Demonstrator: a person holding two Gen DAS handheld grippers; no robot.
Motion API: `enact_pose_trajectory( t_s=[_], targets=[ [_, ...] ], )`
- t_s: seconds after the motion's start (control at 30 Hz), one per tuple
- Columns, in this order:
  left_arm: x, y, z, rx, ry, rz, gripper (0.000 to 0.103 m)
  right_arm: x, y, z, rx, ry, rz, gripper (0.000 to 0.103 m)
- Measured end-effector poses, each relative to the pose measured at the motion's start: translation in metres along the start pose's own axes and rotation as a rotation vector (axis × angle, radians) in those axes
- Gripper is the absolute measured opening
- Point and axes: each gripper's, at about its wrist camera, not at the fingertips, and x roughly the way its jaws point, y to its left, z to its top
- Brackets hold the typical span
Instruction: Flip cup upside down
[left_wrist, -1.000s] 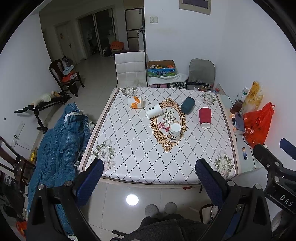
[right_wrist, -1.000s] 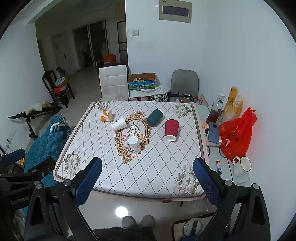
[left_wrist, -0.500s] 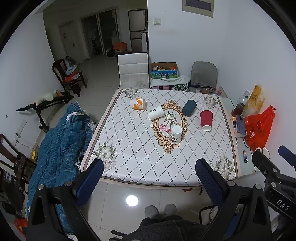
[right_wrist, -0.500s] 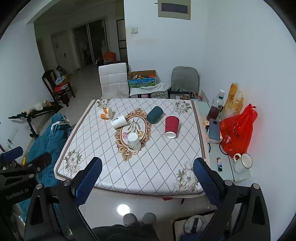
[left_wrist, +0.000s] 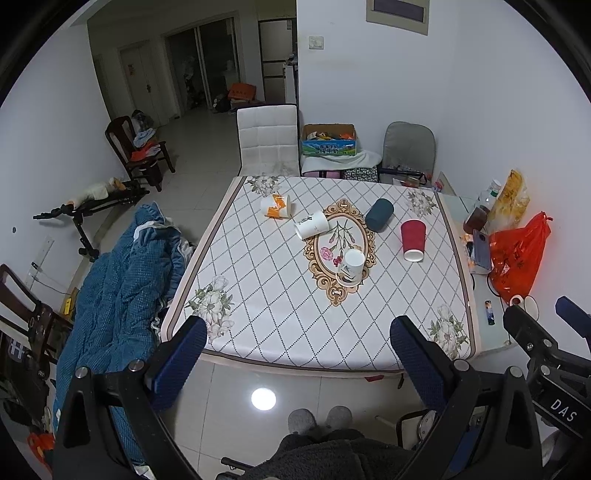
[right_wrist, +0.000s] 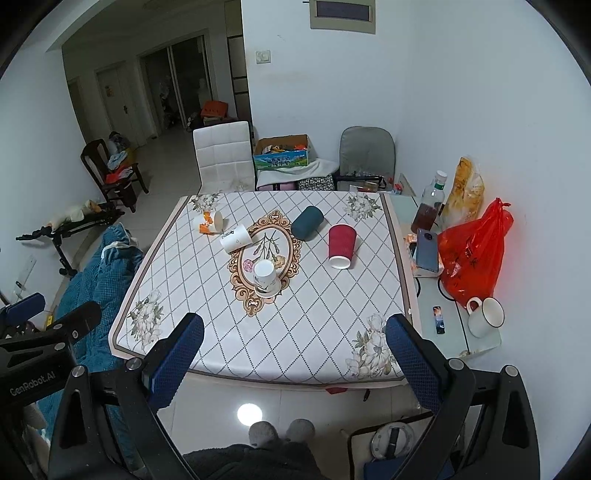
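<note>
Several cups sit on a table with a patterned white cloth (left_wrist: 280, 295). A red cup (left_wrist: 413, 240) and a white floral cup (left_wrist: 351, 266) stand upside down. A white cup (left_wrist: 311, 224), a dark teal cup (left_wrist: 379, 214) and an orange-and-white cup (left_wrist: 275, 206) lie on their sides. They also show in the right wrist view: the red cup (right_wrist: 342, 245), the floral cup (right_wrist: 266, 277), the white cup (right_wrist: 235, 237), the teal cup (right_wrist: 307, 222) and the orange-and-white cup (right_wrist: 207, 222). My left gripper (left_wrist: 295, 347) and right gripper (right_wrist: 293, 343) are open and empty, held well back from the table's near edge.
A side shelf right of the table holds a red bag (right_wrist: 474, 251), a phone (right_wrist: 427, 249), a bottle (right_wrist: 427, 206) and a white mug (right_wrist: 484, 316). A blue blanket (left_wrist: 118, 280) lies on the left. A white chair (left_wrist: 267, 138) and a grey chair (left_wrist: 408, 147) stand behind.
Both views have pulled back and risen a little, so the table looks slightly smaller. The cups have not moved. Both grippers stay open.
</note>
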Motion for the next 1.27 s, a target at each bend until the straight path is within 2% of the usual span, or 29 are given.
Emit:
enact_pose_trajectory(
  t_s=[1.27],
  targets=[
    [-0.003, -0.0007, -0.0087, -0.018, -0.021, -0.002, 0.102, -0.0003, 0.0001, -0.0075, 0.008, 0.007, 0.001, 0.101]
  ],
)
